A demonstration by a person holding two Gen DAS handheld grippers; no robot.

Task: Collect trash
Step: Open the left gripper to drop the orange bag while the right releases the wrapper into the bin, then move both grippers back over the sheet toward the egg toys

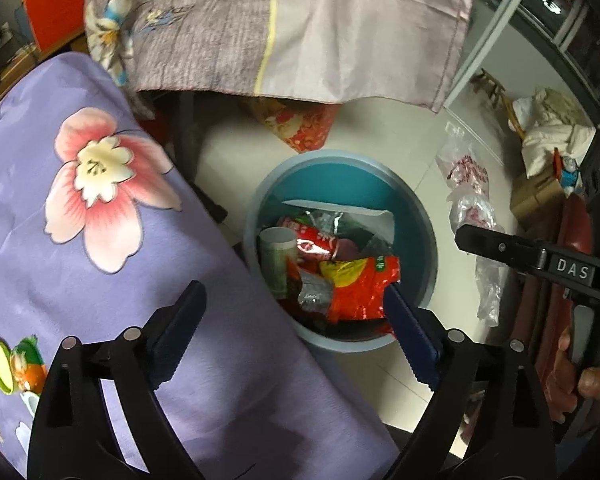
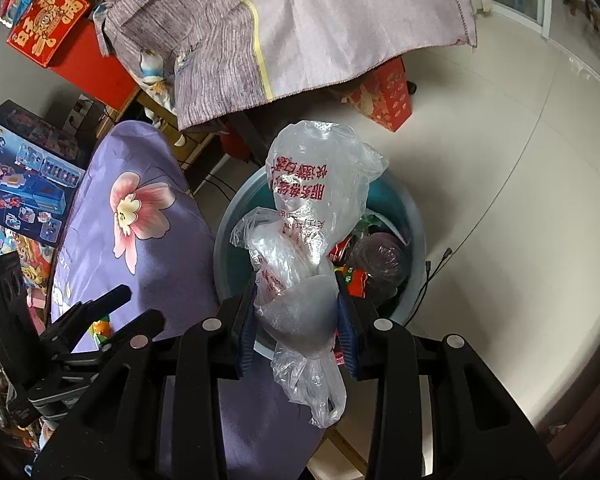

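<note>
A round blue trash bin point(image 1: 415, 220) stands on the floor beside the purple-covered table point(image 1: 80, 248). It holds a red snack wrapper point(image 1: 359, 292), a paper cup point(image 1: 276, 256) and other wrappers. My left gripper point(image 1: 296, 320) is open and empty above the bin's near rim. My right gripper point(image 2: 296, 316) is shut on a clear plastic bag with red print point(image 2: 311, 208), held above the bin point(image 2: 413, 232). The bag also shows in the left wrist view point(image 1: 471, 184), beside the right gripper's finger point(image 1: 499, 246).
A grey cloth point(image 1: 300, 28) hangs over furniture behind the bin. A red patterned box point(image 2: 387, 96) sits on the tiled floor. A green lid and small wrapper point(image 1: 16, 364) lie on the table. Toy boxes point(image 2: 20, 176) are stacked at the left.
</note>
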